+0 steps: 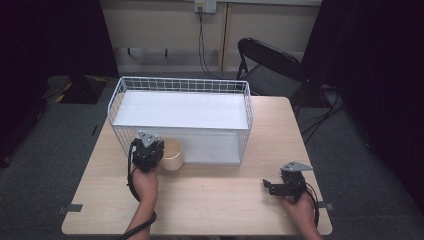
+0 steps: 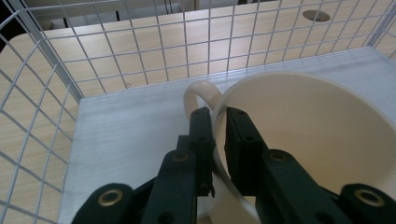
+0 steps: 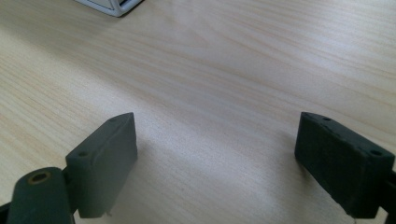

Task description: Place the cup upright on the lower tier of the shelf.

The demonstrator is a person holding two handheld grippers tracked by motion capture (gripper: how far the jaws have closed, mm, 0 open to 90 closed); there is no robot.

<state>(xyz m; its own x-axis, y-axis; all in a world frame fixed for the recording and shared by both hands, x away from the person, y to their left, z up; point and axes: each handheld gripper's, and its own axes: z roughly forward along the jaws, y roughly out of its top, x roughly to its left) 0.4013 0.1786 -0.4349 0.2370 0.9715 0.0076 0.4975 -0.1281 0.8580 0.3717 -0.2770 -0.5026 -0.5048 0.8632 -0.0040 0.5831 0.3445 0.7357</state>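
Observation:
A cream cup (image 1: 172, 154) with a handle is at the front left of a white wire basket (image 1: 181, 80). My left gripper (image 1: 152, 150) is shut on its rim. In the left gripper view the two jaws of my left gripper (image 2: 220, 126) pinch the cup (image 2: 303, 130) wall just beside the handle, one jaw inside and one outside, over the basket's white bottom board (image 2: 126, 140). My right gripper (image 1: 271, 186) rests low over the table's front right, open. Its jaws (image 3: 215, 154) stand wide apart with only bare wood between them.
The light wooden table (image 1: 215, 200) has free room in front of the basket and on the right. The basket's mesh walls (image 2: 140, 56) close in behind and left of the cup. A black folding chair (image 1: 270, 65) stands beyond the far edge. A basket corner (image 3: 112, 5) shows at the top.

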